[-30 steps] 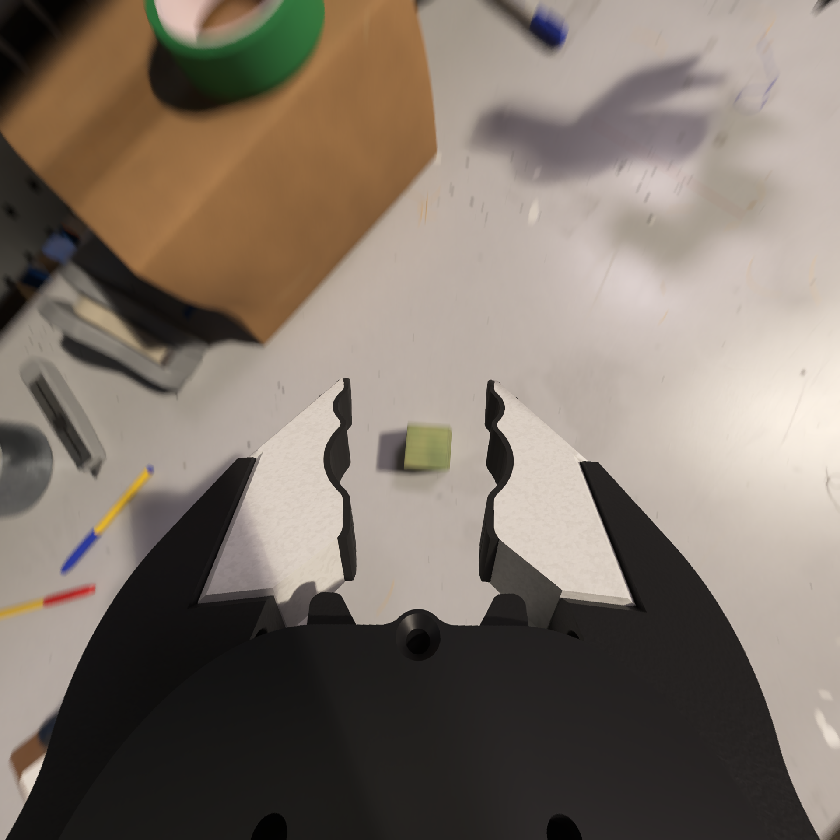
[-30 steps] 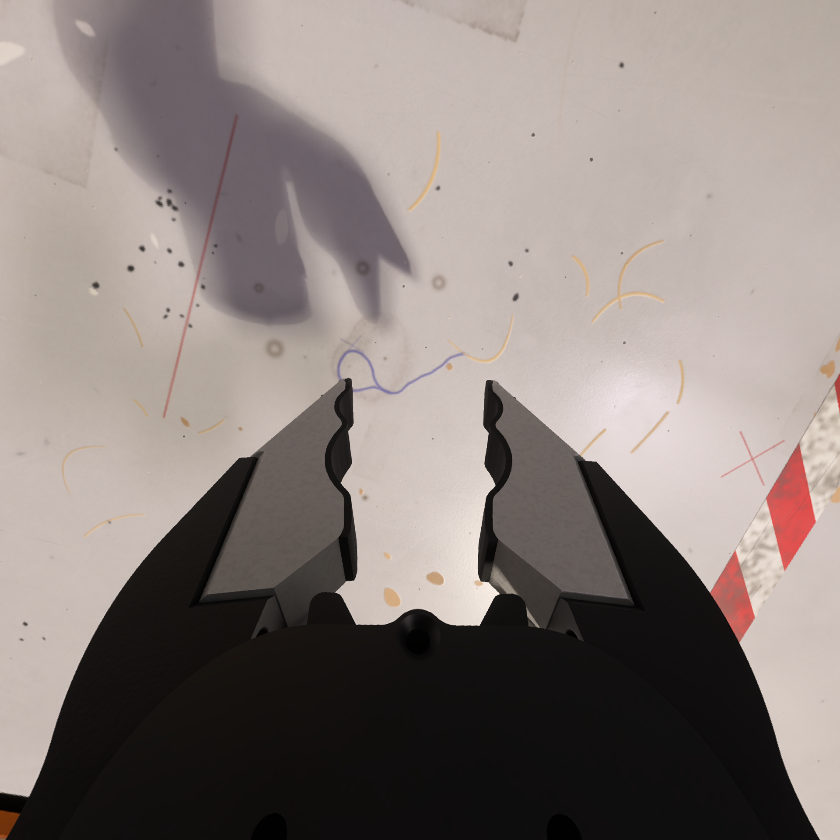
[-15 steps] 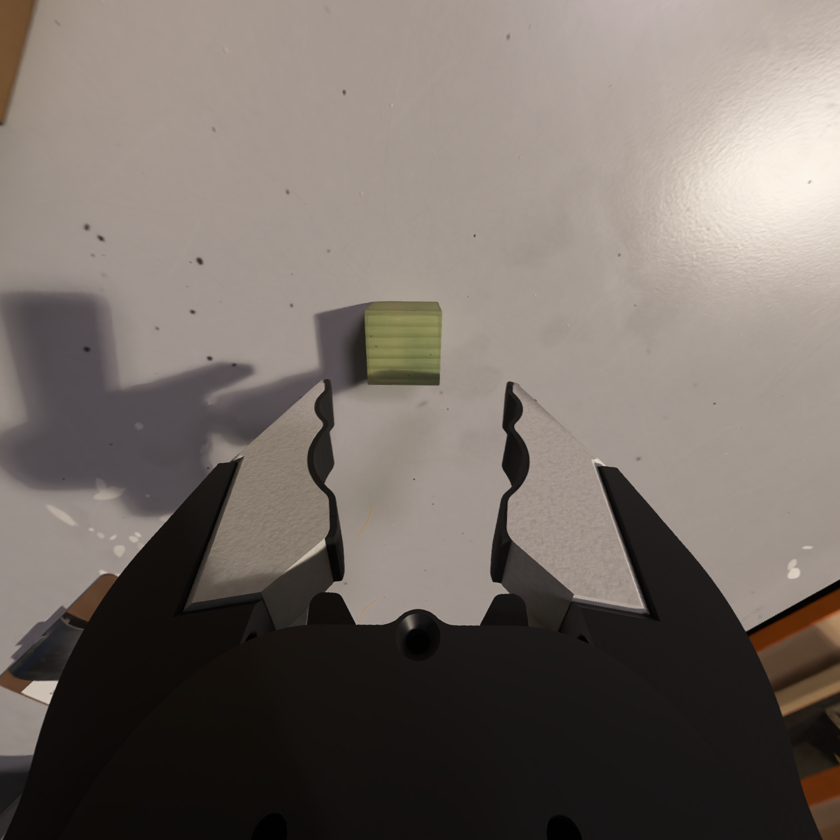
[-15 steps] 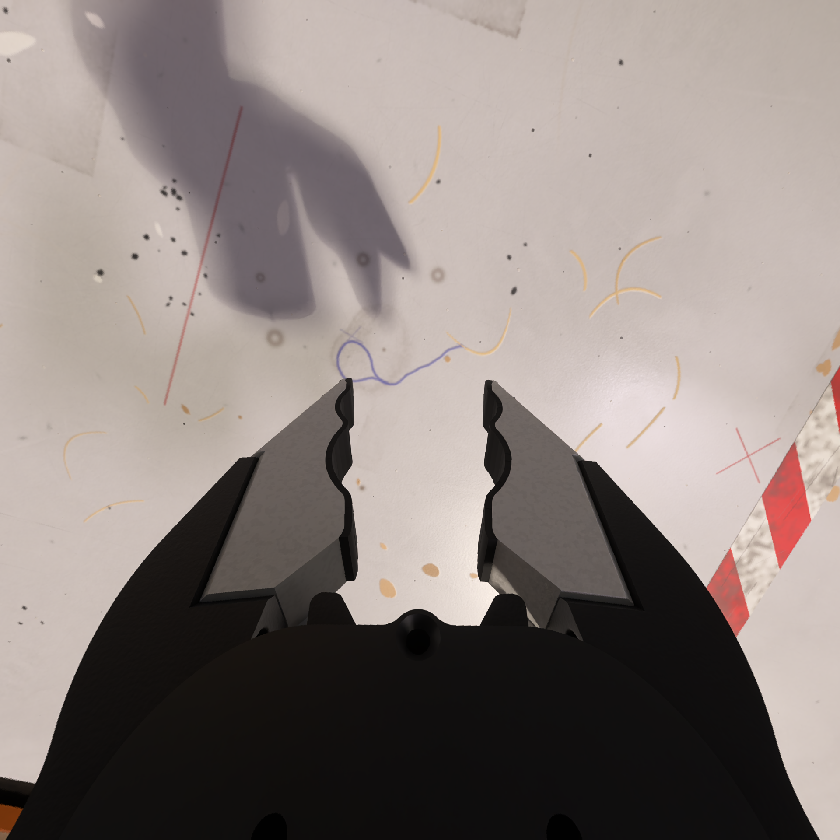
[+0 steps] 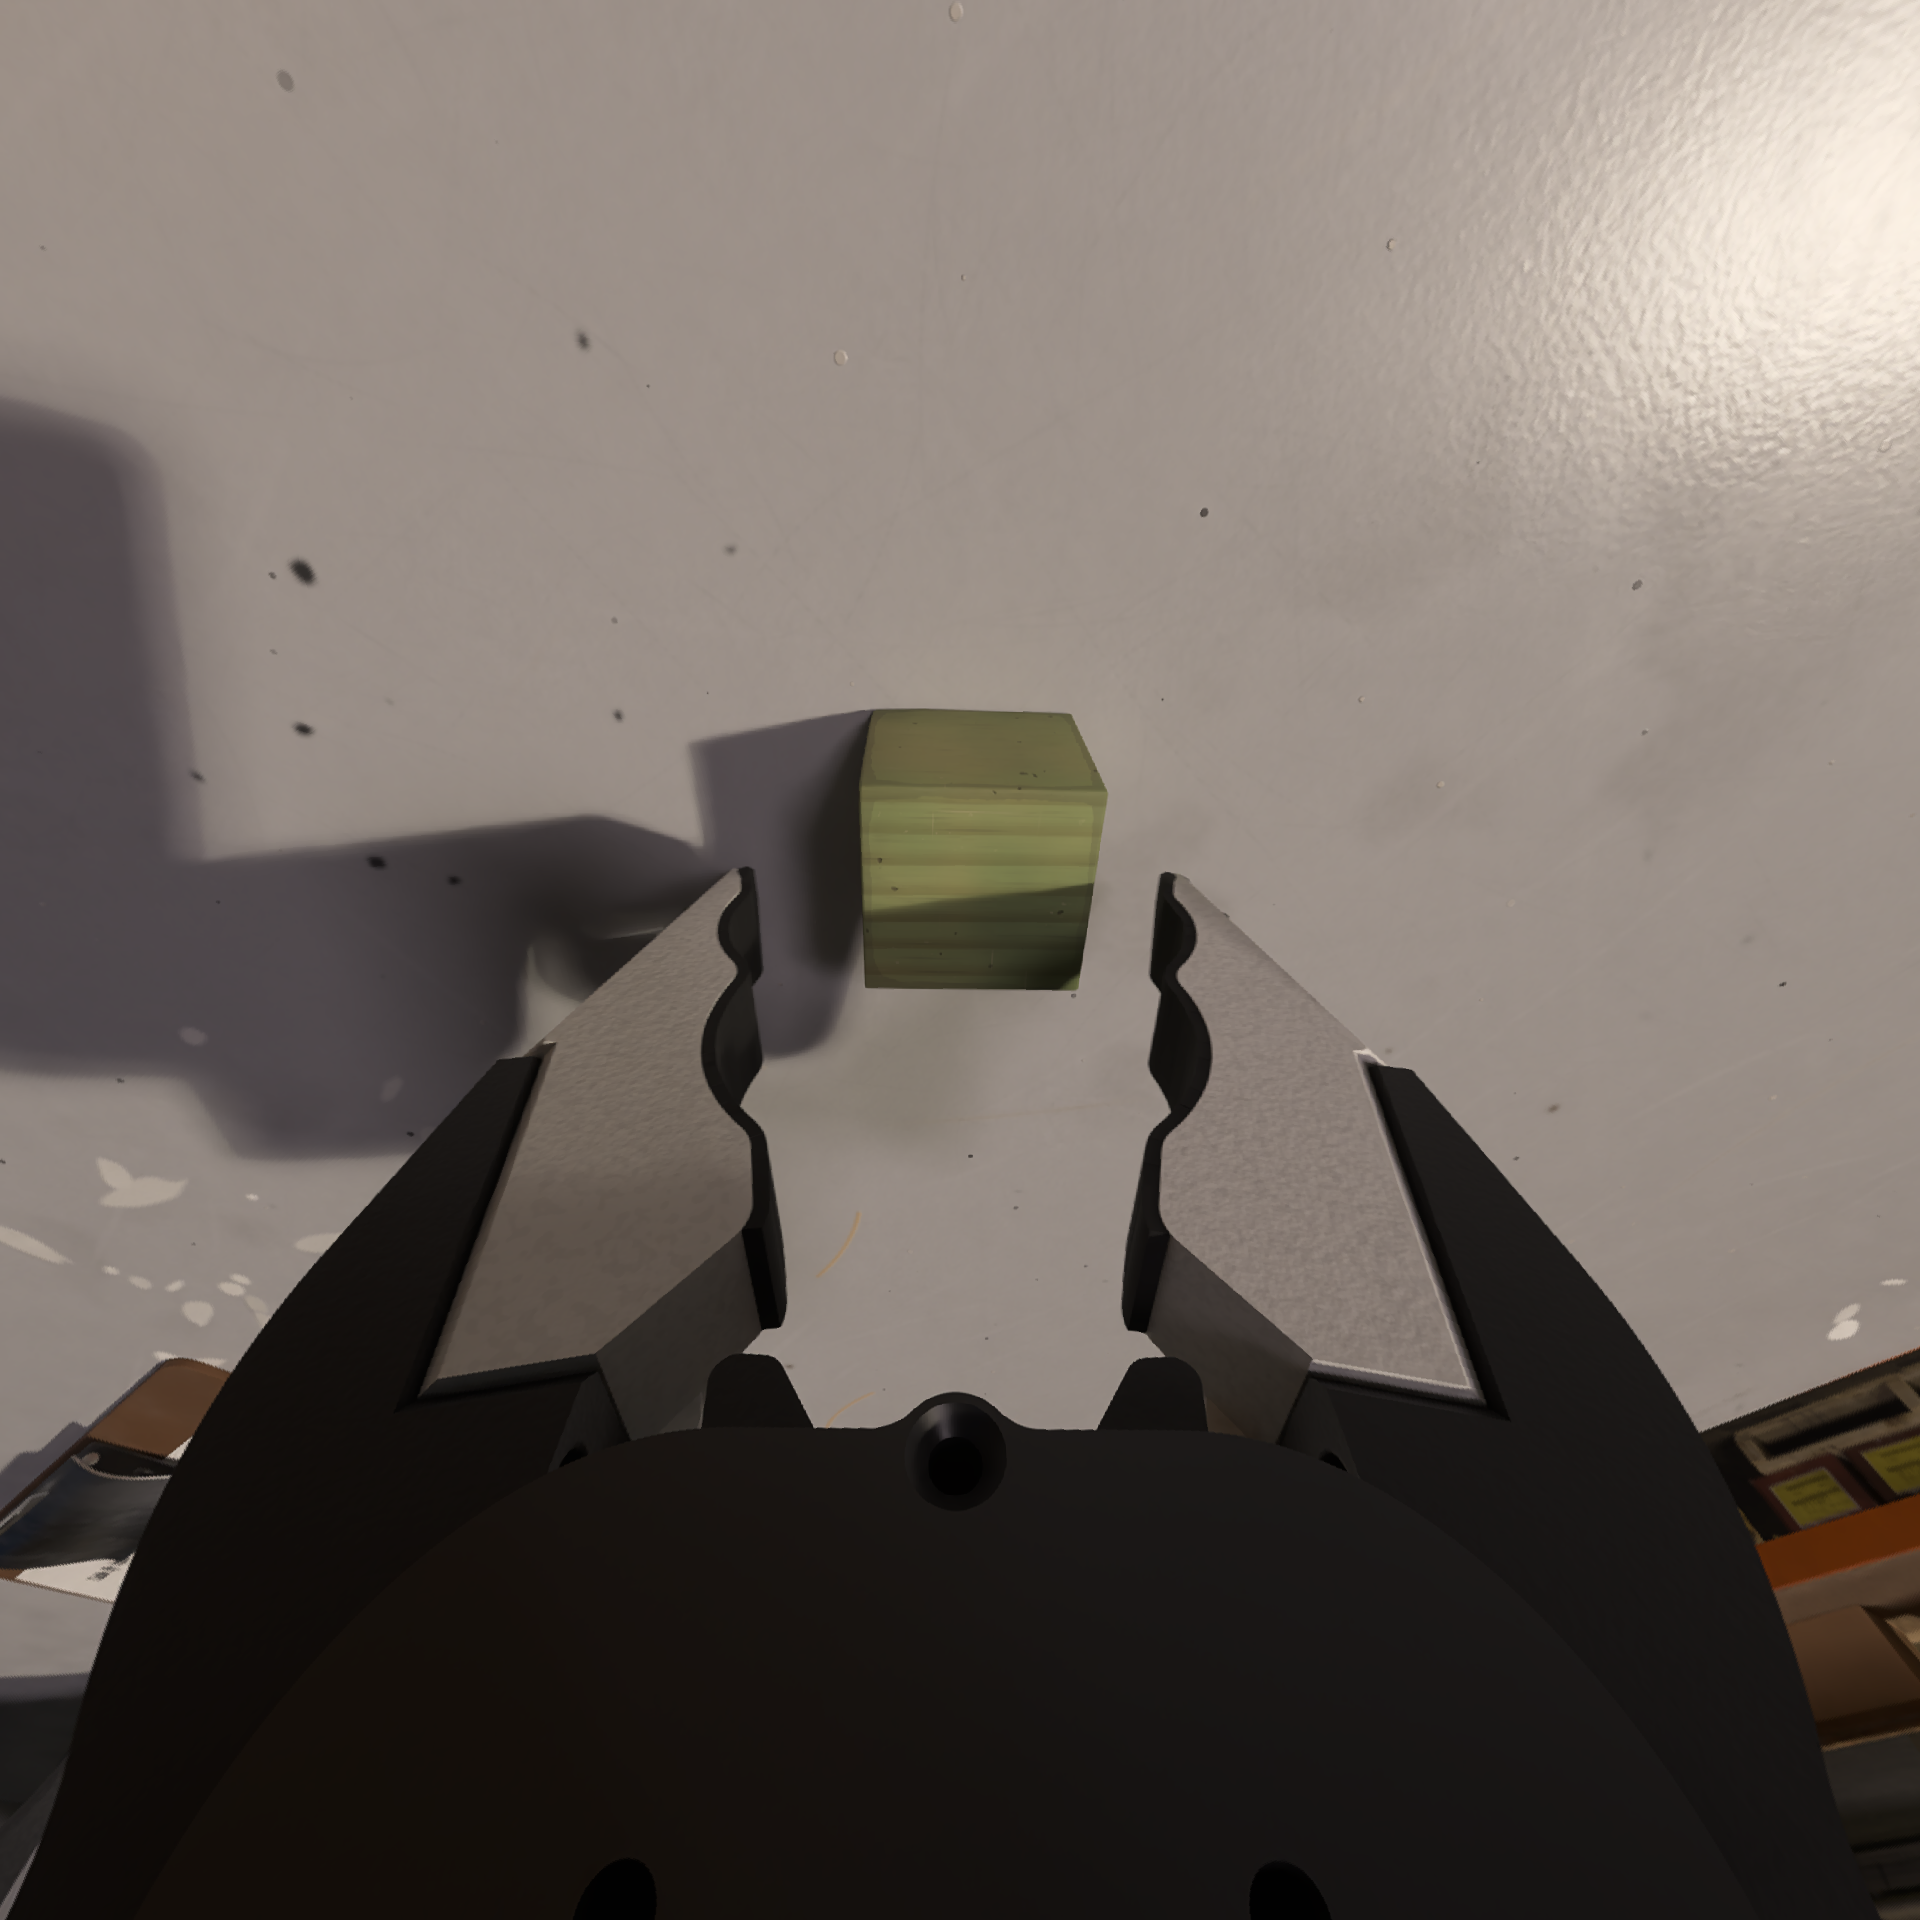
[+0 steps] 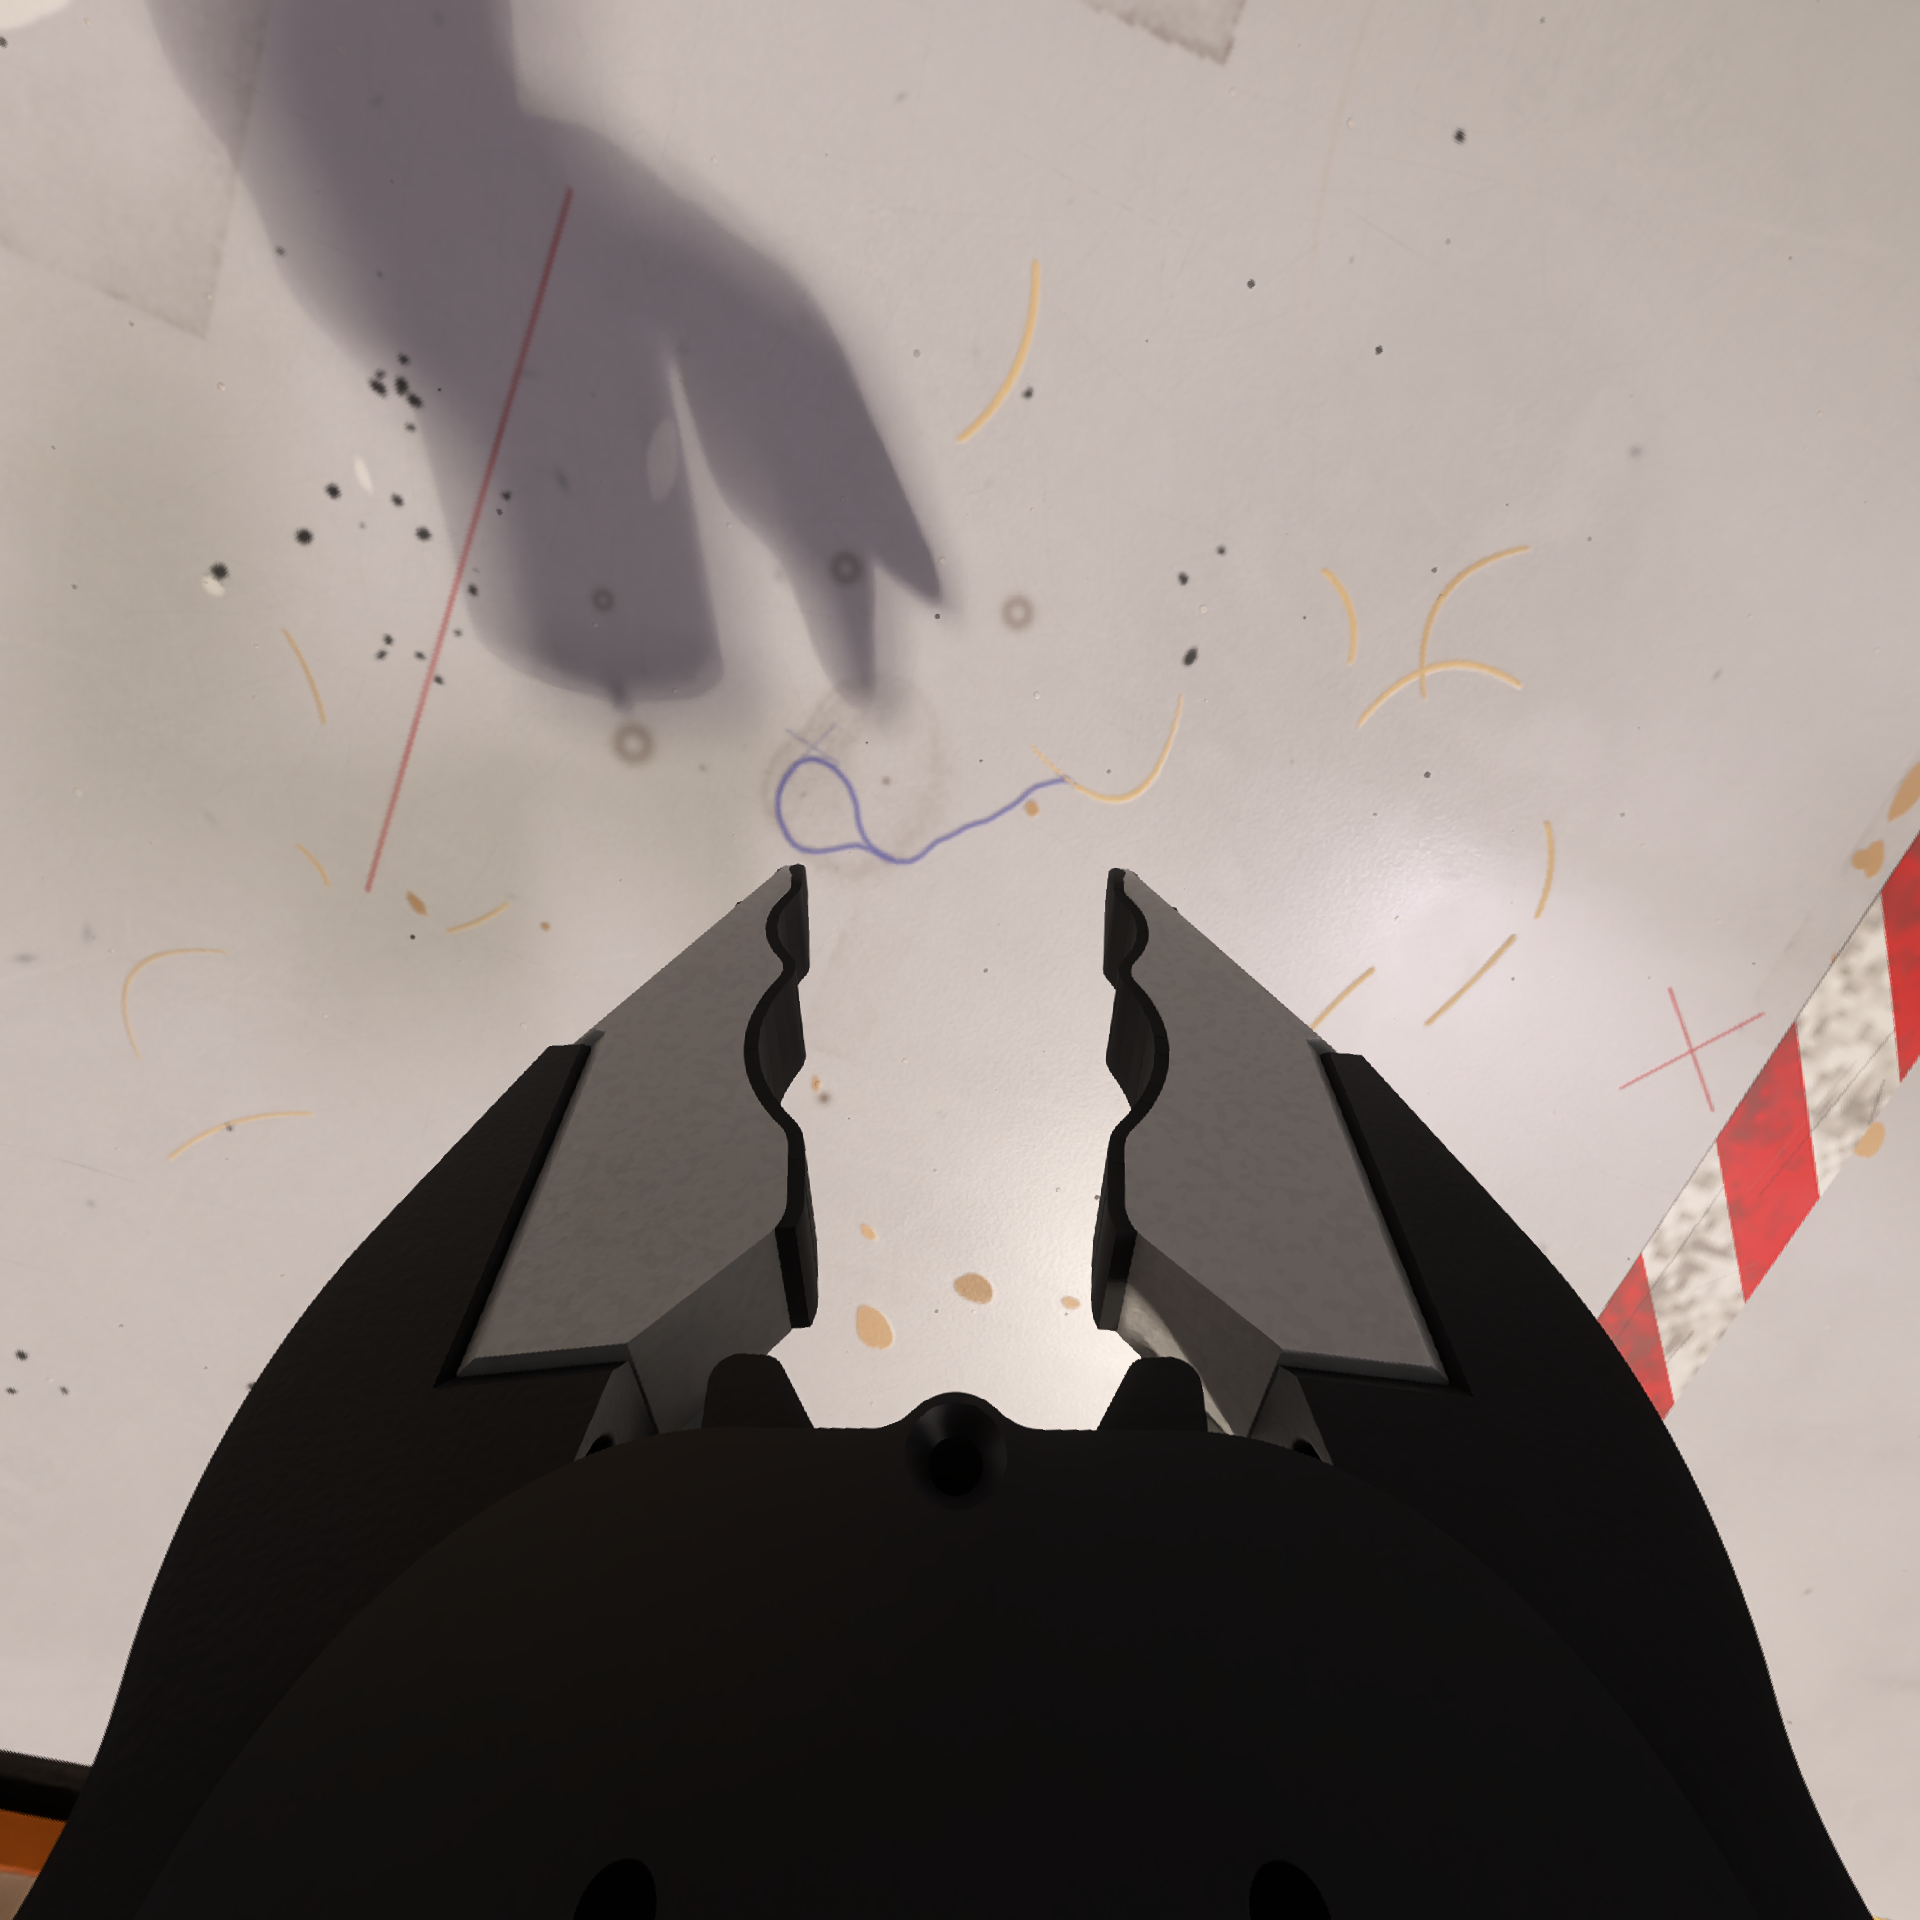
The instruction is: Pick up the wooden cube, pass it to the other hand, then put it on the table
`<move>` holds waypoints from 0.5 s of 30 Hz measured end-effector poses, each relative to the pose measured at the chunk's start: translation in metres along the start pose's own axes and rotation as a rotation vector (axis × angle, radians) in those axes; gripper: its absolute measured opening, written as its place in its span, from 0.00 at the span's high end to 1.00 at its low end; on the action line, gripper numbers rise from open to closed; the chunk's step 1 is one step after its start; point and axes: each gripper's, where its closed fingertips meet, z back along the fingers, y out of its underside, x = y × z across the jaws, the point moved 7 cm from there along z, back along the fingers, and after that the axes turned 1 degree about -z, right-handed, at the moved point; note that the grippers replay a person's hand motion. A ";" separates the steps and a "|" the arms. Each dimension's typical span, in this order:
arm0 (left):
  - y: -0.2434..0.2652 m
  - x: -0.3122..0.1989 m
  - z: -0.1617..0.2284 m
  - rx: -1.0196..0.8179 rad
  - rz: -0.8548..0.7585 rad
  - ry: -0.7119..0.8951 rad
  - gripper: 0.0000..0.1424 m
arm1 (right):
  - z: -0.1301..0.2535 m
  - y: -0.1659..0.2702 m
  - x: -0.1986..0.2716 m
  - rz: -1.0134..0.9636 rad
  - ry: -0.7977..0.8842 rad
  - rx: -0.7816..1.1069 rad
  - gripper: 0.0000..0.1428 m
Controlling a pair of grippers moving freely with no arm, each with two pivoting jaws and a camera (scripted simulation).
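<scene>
Right now, line by line:

Cube: the wooden cube (image 5: 977,862), pale green with horizontal grain bands, sits flat on the desk (image 5: 1351,416), just ahead of the left tongs' tips and roughly in line with the gap between them, a little toward the left finger's side.

Left tongs: the left tongs (image 5: 954,883) stand spread apart with nothing between the fingers; neither finger touches the cube.

Path to the cube: bare desk lies between the tips and the cube, with nothing in the way.

Shadows, left view: a dark shadow (image 5: 312,935) falls across the desk to the left of the cube, and the lower part of the cube's near face is shaded.

Left view edges: a brown and grey flat object (image 5: 94,1455) lies at the lower left edge, partly hidden by the tongs' body; orange and brown shelving (image 5: 1829,1507) shows at the lower right edge. Both are well apart from the cube.

Desk marks, left view: small dark specks and a few white flecks.

Right tongs: the right tongs (image 6: 954,878) are also spread apart and hold nothing, hanging over open desk.

Right view surroundings: a blue looped scribble (image 6: 883,821) lies just ahead of the tips, a thin red line (image 6: 468,540) runs at the left, tan curved shavings (image 6: 1439,665) are scattered about, and a red-and-white striped tape (image 6: 1787,1122) crosses the right edge.

Shadow, right view: a forked shadow (image 6: 623,416) lies on the desk farther ahead.

Cube in right view: not visible.
</scene>
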 end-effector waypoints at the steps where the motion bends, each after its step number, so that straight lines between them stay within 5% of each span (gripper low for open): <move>1: -0.001 0.000 -0.001 0.003 -0.001 0.003 0.50 | 0.000 0.000 0.000 0.002 0.000 0.002 0.60; 5: -0.003 -0.003 -0.004 0.031 -0.033 -0.009 0.69 | -0.001 0.000 0.002 0.016 0.004 0.014 0.60; 11: -0.002 0.012 0.011 0.020 -0.008 -0.230 0.69 | 0.002 -0.002 0.004 0.030 0.022 0.006 0.50; 15: 0.004 0.012 0.057 -0.226 0.033 -0.233 0.69 | 0.022 -0.011 0.006 0.049 0.100 -0.099 0.48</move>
